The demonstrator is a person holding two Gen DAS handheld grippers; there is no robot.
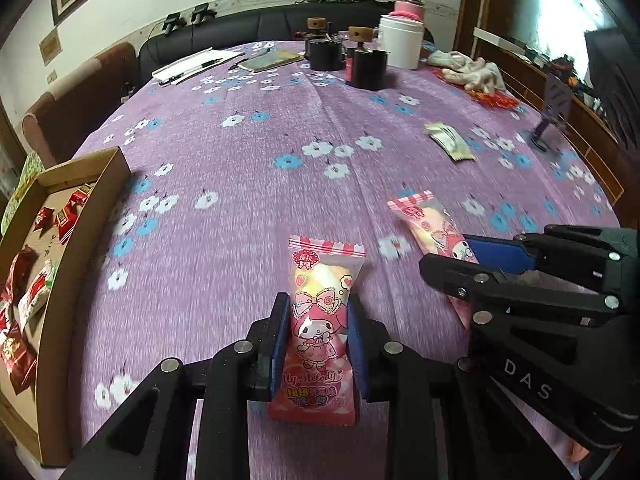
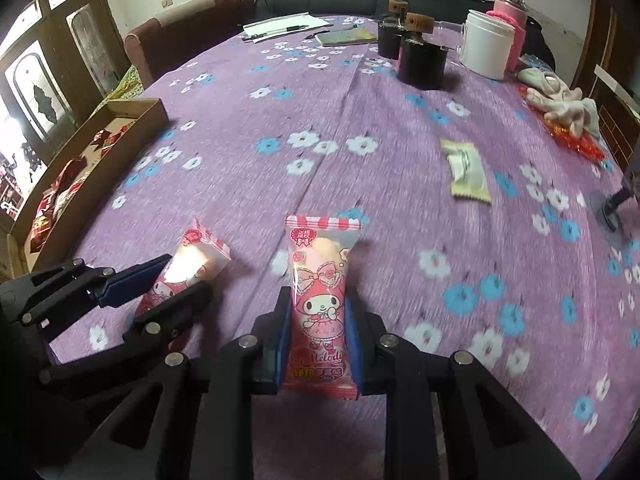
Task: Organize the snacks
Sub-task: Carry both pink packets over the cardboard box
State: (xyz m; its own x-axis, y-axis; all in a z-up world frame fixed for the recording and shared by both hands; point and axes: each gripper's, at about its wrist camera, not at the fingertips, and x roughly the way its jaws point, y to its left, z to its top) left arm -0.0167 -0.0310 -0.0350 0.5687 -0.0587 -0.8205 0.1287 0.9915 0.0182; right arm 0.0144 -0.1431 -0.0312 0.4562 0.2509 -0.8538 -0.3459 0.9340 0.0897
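My left gripper is shut on a pink My Melody snack packet and holds it above the purple floral tablecloth. My right gripper is shut on a second pink My Melody packet. Each gripper shows in the other's view: the right gripper with its packet at the right, the left gripper with its packet at the left. A cardboard tray with several red-wrapped snacks stands at the table's left edge, also in the right wrist view. A pale green snack packet lies on the cloth farther right.
At the far end stand two black cans, a white jar, a pink-sleeved flask, papers with a pen and a notebook. White gloves lie on red wrapping at the right. A black stand base sits at the right edge.
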